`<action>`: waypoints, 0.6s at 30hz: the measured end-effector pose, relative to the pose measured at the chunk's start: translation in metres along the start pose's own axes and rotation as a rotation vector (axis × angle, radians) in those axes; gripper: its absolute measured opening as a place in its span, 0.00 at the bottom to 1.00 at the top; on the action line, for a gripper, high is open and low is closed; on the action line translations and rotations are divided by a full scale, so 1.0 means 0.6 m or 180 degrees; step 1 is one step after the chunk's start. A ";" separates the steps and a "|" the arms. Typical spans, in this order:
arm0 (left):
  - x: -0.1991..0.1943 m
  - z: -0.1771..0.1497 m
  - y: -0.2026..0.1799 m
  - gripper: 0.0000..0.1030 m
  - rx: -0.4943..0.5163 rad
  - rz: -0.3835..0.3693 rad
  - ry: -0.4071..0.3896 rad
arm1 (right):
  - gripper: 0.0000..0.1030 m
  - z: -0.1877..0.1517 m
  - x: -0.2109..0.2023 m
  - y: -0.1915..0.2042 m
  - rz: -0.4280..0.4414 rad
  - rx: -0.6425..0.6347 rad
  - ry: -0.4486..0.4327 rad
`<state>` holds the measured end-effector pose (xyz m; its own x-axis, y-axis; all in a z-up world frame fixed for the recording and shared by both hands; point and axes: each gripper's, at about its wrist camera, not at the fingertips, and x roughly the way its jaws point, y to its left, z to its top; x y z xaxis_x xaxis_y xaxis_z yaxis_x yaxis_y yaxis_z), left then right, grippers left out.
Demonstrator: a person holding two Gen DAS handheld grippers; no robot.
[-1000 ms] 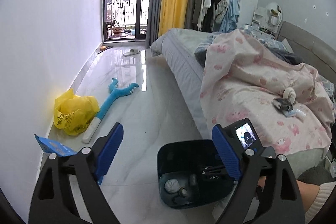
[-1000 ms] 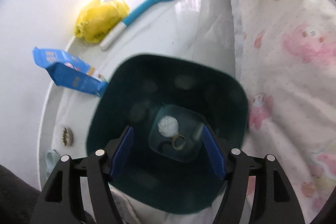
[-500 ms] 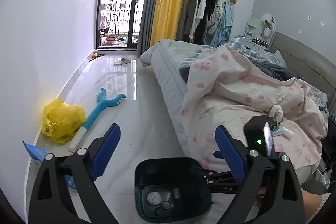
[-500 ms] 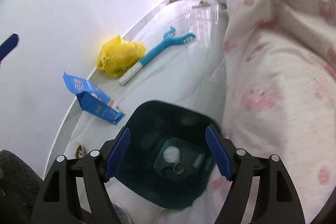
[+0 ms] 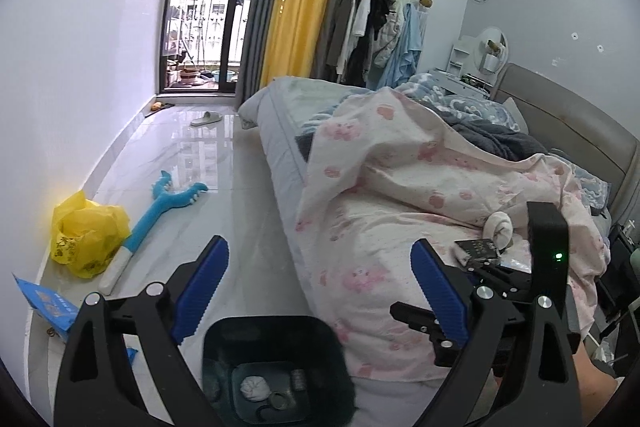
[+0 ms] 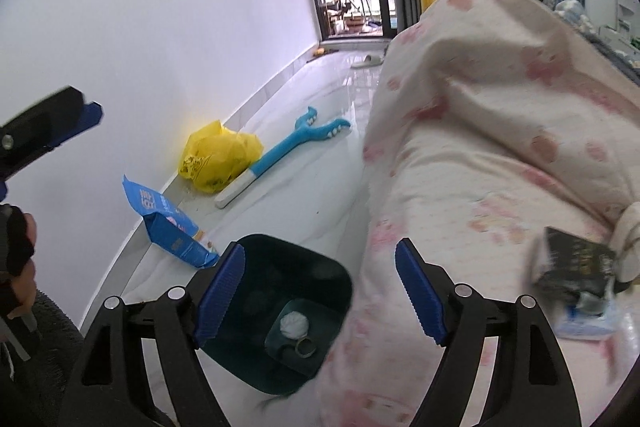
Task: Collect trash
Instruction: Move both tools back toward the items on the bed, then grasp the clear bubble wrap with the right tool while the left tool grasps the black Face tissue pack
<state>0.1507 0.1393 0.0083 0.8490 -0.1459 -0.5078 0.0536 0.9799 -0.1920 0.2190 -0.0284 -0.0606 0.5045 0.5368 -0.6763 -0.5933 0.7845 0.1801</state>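
A dark teal bin [image 5: 276, 343] [image 6: 260, 311] stands on the floor beside the bed, holding a crumpled white paper ball [image 5: 255, 387] [image 6: 294, 323] and small bits. My left gripper [image 5: 320, 291] is open and empty above the bin. My right gripper [image 6: 320, 291] is open and empty, between bin and bed. On the pink blanket lie a dark packet [image 5: 478, 251] [image 6: 576, 263], a white roll [image 5: 500, 227] and a clear wrapper [image 6: 588, 319]. A blue carton [image 6: 168, 227] [image 5: 44, 303] and a yellow bag [image 5: 86, 239] [image 6: 218, 159] lie by the wall.
A blue long-handled toy [image 5: 156, 219] [image 6: 280, 159] lies on the glossy floor. The bed with the pink blanket [image 5: 420, 195] fills the right. A slipper [image 5: 206, 118] lies near the balcony door. A white wall [image 5: 80, 67] runs along the left.
Both grippers have lifted and tilted up from the bin toward the bed. The right view now takes in the dark packet and wrapper on the blanket. Both stay open.
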 end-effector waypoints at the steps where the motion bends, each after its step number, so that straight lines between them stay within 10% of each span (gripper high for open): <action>1: 0.006 0.001 -0.008 0.91 0.0004 -0.0009 0.0011 | 0.77 0.000 -0.008 -0.007 -0.0016 -0.0013 -0.0018; 18: 0.088 -0.003 -0.125 0.91 0.0023 -0.0168 0.0197 | 0.77 -0.036 -0.113 -0.150 -0.0227 -0.0179 -0.0274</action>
<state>0.1906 0.0576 -0.0056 0.8108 -0.2054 -0.5482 0.1014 0.9716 -0.2140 0.2249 -0.1419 -0.0464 0.5972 0.5070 -0.6216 -0.5872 0.8042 0.0918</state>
